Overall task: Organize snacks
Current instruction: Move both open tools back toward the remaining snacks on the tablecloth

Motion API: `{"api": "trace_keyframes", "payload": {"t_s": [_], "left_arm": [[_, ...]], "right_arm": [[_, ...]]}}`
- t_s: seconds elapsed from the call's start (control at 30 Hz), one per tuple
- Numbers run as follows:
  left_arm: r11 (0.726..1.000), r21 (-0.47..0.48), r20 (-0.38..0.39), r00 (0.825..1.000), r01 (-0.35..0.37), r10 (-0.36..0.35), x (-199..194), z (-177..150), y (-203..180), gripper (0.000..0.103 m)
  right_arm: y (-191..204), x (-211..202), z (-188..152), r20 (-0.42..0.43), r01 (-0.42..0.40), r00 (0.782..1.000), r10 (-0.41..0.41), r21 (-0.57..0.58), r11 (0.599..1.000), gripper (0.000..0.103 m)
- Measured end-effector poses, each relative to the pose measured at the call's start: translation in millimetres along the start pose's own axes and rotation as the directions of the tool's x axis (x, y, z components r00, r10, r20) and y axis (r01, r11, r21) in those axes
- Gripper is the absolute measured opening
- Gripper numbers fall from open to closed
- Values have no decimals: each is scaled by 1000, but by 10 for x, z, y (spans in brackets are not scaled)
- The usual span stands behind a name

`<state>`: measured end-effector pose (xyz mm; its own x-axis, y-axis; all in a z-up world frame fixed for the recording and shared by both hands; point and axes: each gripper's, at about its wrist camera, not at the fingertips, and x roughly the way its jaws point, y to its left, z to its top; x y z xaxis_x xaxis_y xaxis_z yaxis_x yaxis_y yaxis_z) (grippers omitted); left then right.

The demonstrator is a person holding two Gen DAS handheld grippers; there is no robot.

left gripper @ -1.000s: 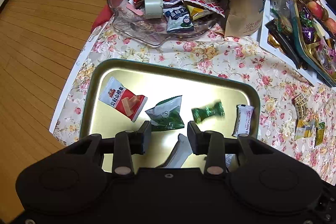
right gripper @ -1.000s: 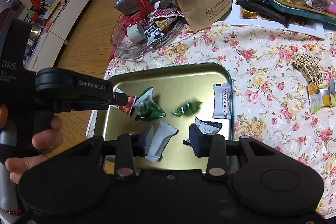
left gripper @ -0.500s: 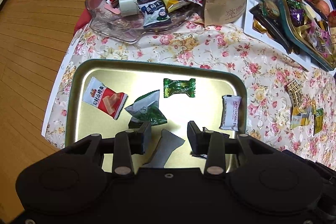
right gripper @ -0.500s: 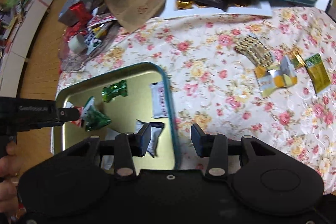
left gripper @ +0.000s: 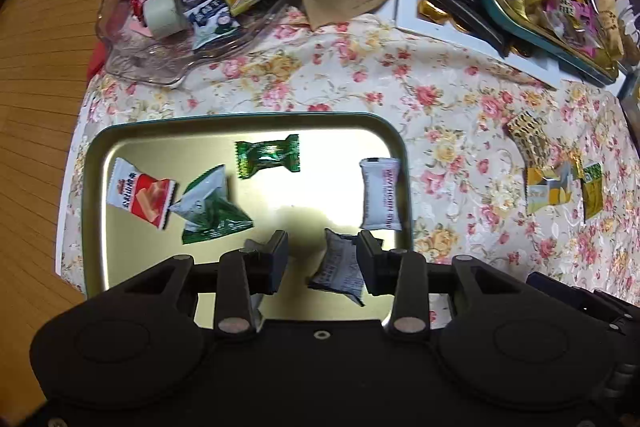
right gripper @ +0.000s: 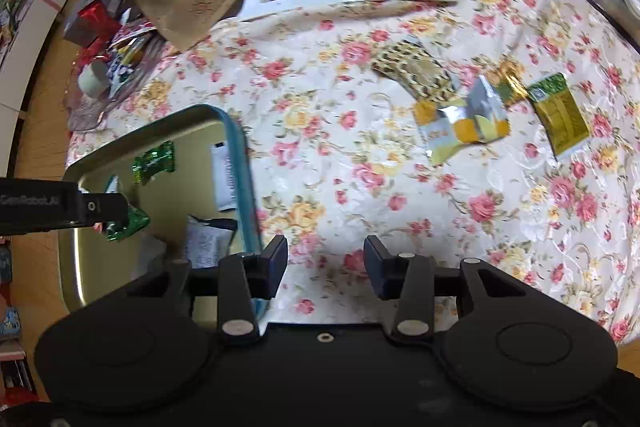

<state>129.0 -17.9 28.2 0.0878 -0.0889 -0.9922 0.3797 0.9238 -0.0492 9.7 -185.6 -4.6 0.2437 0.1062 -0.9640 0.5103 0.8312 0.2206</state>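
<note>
The loose packets (right gripper: 464, 123) lie on the cloth (right gripper: 320, 155), far and right of the right gripper (right gripper: 325, 263), the nearer one. Its jaws stand apart, empty; the left gripper (left gripper: 322, 259), also apart, hangs over the tray (left gripper: 256, 119).

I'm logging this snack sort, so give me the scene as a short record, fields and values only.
surface: floral tablecloth
tray: gold tray, teal rim
in tray: green candy, white packet, red-and-white packet, green-and-white pouch, grey packet
loose on cloth: patterned wrapper, yellow-and-silver packet, green-gold sachet
left gripper: open, over tray, empty
right gripper: open, over cloth, empty
</note>
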Motion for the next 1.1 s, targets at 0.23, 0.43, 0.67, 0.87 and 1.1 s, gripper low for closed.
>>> {"api": "trace_keyframes", "payload": {"t_s": [0.23,0.43,0.67,0.87,1.1], "left_arm": [[999,49,10,1000,21,-22,-52,34,-301,48],[998,53,22,999,41,-42,-111,50,-450,48],[999,53,45,999,11,-14,-124,68,-593,48],[997,73,42,999,17,-20,-118,59,-752,48],[995,104,74,997,-12,5,-127,113,-902,48]], "right_arm": [[-235,23,29,-8,30,1000,-29,51,998,45],[-365,-56,67,15,34,999,-35,70,997,45],[-559,-182,140,63,50,996,-59,128,991,45],[-662,-280,66,94,68,992,-80,123,990,45],[-843,-334,-112,137,145,978,-155,78,986,44]]}}
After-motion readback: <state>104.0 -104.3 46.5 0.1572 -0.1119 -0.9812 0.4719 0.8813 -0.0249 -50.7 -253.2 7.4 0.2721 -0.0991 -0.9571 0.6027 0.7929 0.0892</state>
